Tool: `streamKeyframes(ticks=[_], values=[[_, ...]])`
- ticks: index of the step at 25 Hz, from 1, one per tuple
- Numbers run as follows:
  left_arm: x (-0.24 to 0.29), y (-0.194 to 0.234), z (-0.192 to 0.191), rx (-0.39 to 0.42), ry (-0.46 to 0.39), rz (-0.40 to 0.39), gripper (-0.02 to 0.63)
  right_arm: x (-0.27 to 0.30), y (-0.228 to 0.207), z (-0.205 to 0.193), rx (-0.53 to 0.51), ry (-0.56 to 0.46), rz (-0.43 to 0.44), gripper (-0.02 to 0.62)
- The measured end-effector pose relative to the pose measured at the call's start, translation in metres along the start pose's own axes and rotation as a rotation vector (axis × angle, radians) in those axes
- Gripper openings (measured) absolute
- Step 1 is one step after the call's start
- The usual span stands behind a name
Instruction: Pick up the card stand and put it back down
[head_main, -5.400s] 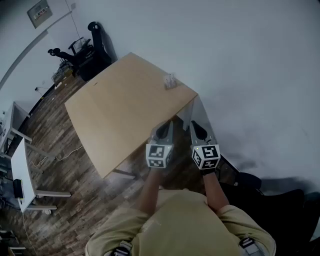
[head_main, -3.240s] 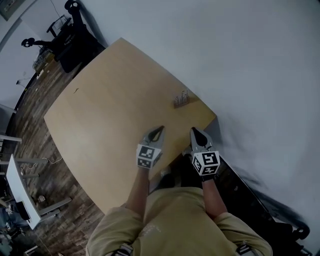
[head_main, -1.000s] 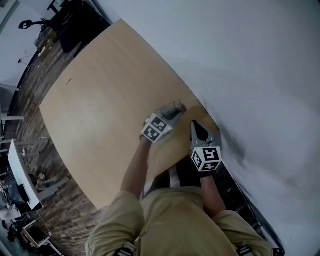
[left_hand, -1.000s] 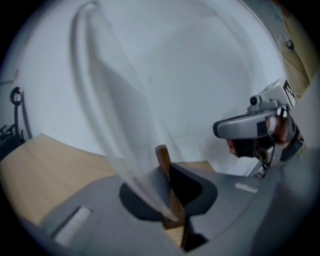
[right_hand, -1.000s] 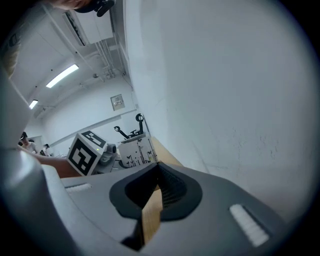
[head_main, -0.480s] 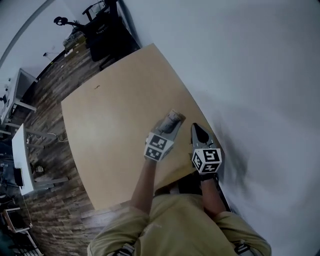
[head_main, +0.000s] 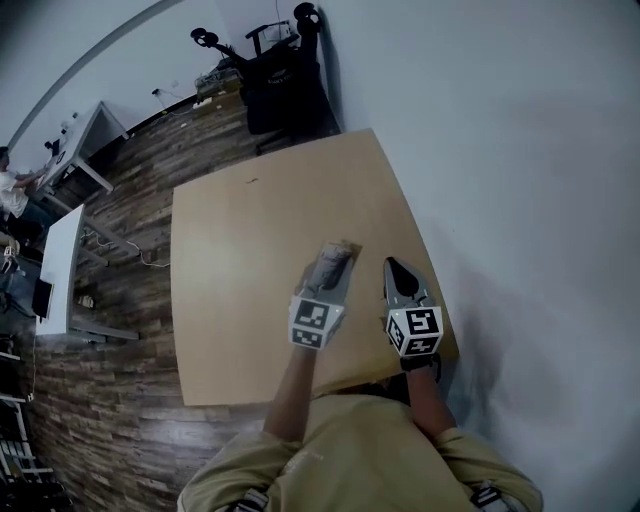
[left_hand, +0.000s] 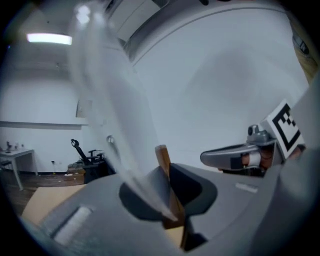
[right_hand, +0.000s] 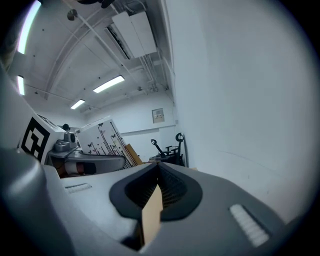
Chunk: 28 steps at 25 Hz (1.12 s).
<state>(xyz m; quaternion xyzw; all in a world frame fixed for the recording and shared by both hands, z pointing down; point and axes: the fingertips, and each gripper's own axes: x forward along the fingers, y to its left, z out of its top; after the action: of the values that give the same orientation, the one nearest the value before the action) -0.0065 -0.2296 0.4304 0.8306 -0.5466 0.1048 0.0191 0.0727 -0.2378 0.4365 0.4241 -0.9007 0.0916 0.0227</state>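
The card stand is a small wooden base with a clear upright sheet. My left gripper is shut on it over the near right part of the tan table. In the left gripper view the wooden base is pinched between the jaws, and the clear sheet leans up to the left, blurred. I cannot tell whether the stand is off the tabletop. My right gripper hovers beside it near the wall-side edge. In its own view, the right gripper is shut with nothing between its fingers.
A white wall runs along the table's right edge. Black chairs and equipment stand past the far end. A white desk and a person are far left on the wooden floor.
The head view has swung round. The left gripper stays shut on the stand, which now sits farther from the wall-side edge. The right gripper has kept its place beside it.
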Motion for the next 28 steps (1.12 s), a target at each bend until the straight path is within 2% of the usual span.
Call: streamKeyframes(ticks=[4, 8, 14, 21, 28], values=[[-0.040, 0.025, 0.016, -0.020, -0.033, 0.122, 0.043, 0.012, 0.036, 0.023, -0.028, -0.027, 0.103, 0.005], [-0.079, 0.044, 0.019, -0.072, -0.069, 0.183, 0.043, 0.027, 0.073, 0.038, -0.046, -0.058, 0.197, 0.005], [-0.131, 0.077, 0.024, -0.037, -0.102, 0.348, 0.043, 0.043, 0.133, 0.047, -0.059, -0.086, 0.344, 0.005], [-0.171, 0.100, 0.025, -0.020, -0.117, 0.453, 0.043, 0.054, 0.179, 0.048, -0.073, -0.080, 0.451, 0.005], [-0.210, 0.119, 0.013, -0.020, -0.095, 0.508, 0.043, 0.058, 0.224, 0.045, -0.072, -0.075, 0.522, 0.005]])
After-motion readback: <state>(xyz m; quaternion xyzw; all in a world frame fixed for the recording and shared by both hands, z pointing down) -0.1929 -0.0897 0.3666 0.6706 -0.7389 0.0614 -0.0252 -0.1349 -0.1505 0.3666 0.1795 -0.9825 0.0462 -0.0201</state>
